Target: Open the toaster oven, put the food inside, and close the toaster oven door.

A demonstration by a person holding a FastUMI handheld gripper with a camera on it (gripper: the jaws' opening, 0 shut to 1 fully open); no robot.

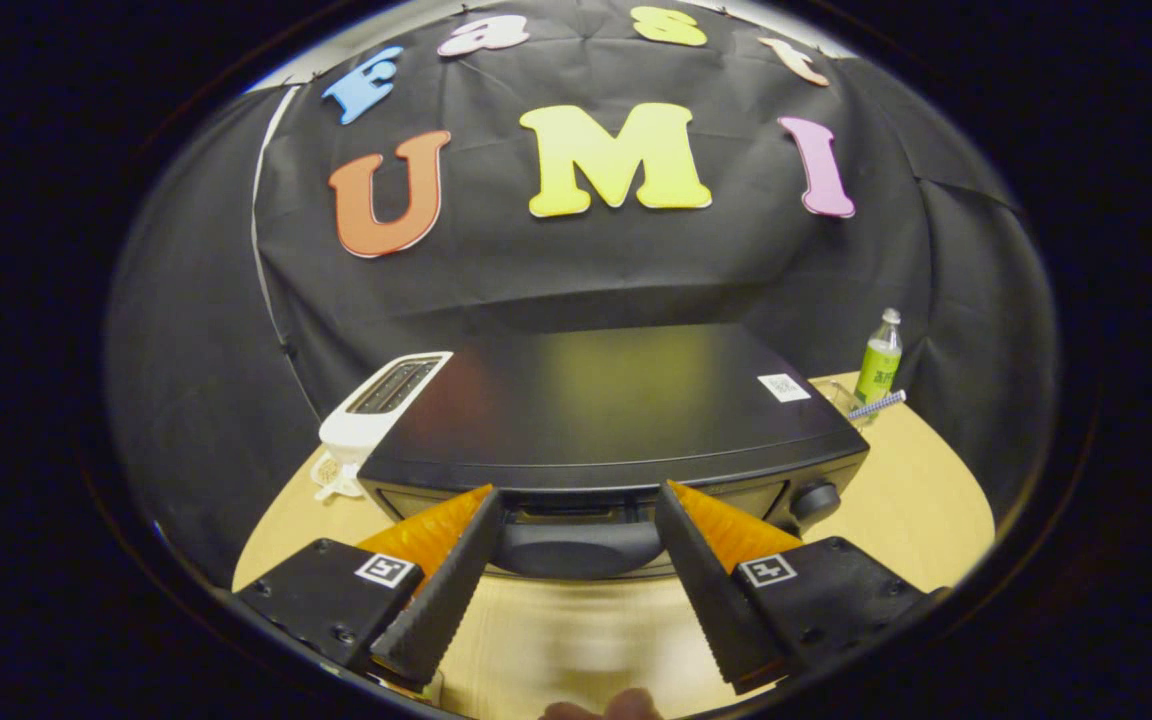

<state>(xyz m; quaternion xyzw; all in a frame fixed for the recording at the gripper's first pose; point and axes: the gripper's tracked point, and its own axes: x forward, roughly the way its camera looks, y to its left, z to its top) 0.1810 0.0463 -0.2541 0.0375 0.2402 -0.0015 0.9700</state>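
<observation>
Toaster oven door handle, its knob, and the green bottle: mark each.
door handle (576,548): gripper view, middle of the dark bar, between the open fingers.
knob (816,497): gripper view, its round face at the oven's front corner.
green bottle (878,368): gripper view, its label, beyond the oven.

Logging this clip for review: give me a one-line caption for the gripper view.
Open gripper straddles the handle of the shut toaster oven; toaster and bottle stand on either side.

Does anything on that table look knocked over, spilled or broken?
Nothing stands out. The toaster oven sits square with its door shut, the white toaster and green bottle stand upright, and the open tongs straddle the door handle.
</observation>
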